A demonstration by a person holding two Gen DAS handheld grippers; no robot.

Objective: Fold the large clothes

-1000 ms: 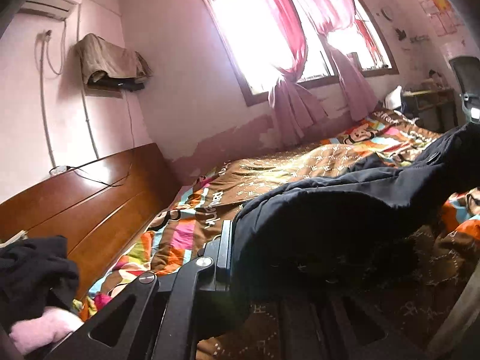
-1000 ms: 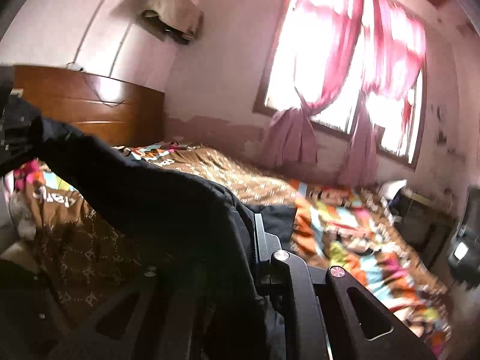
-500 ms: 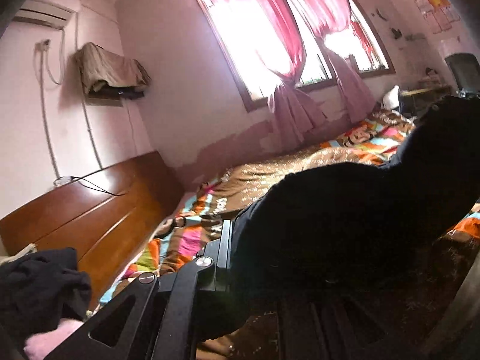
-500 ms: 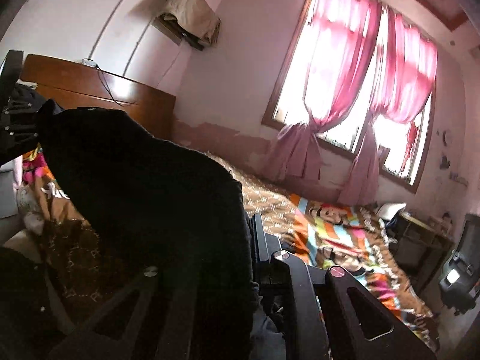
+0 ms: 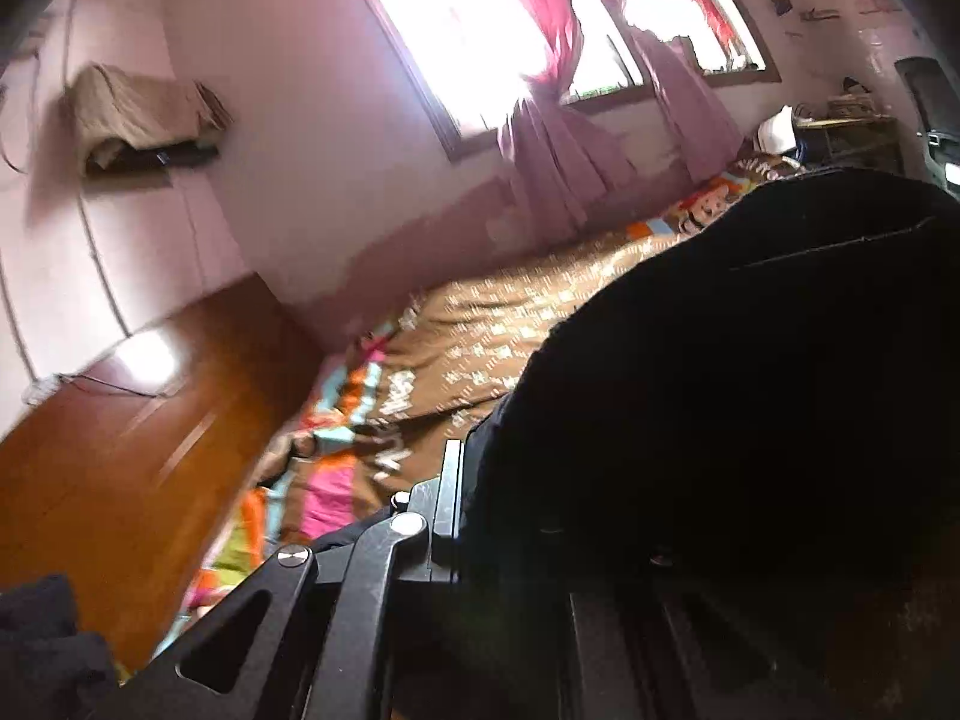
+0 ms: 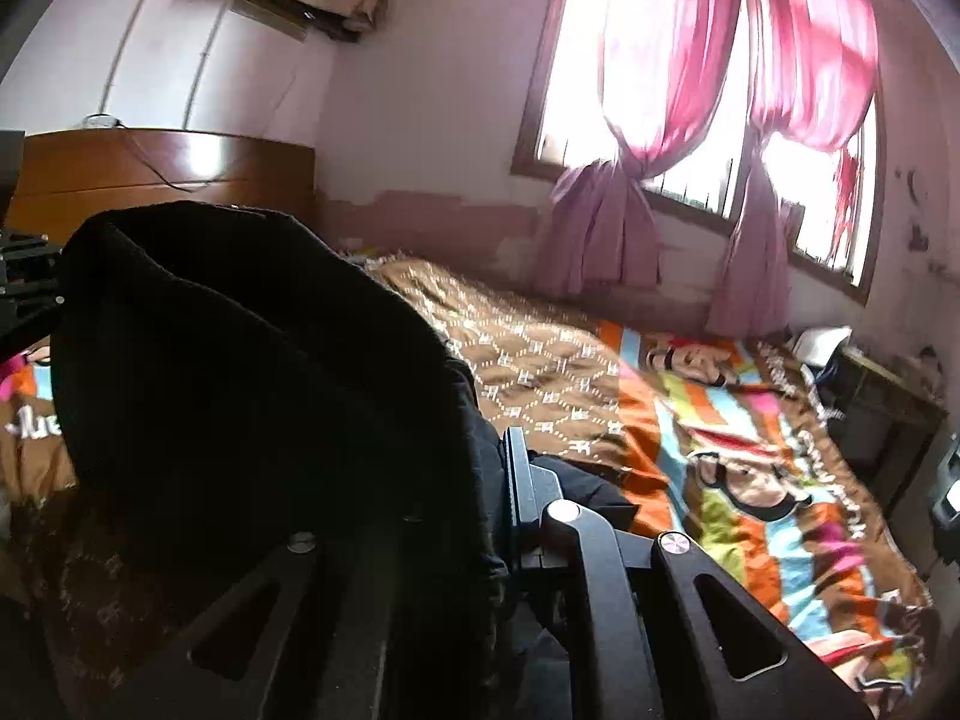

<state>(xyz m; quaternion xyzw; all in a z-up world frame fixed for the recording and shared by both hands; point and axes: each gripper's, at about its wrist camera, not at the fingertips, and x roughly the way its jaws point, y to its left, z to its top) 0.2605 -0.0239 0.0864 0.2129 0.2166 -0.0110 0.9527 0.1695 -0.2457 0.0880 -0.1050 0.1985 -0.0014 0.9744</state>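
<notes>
A large black garment (image 5: 750, 390) hangs lifted above the bed, held between both grippers. My left gripper (image 5: 480, 504) is shut on one edge of it; the cloth covers the right half of the left wrist view and hides one finger. My right gripper (image 6: 486, 480) is shut on the other edge; the garment (image 6: 252, 372) bulges up across the left half of the right wrist view. The left gripper's body (image 6: 24, 276) shows at the far left edge there.
The bed carries a brown and multicoloured cartoon quilt (image 6: 750, 450) (image 5: 528, 324). A wooden headboard (image 5: 120, 450) stands at the head. Pink curtains (image 6: 690, 90) hang over the window. A dark side table (image 6: 888, 396) stands past the bed's foot. Dark clothes (image 5: 42, 648) lie lower left.
Both grippers have lifted the black garment higher off the bed and come closer together, so the cloth bunches upward. The left wrist view has tilted.
</notes>
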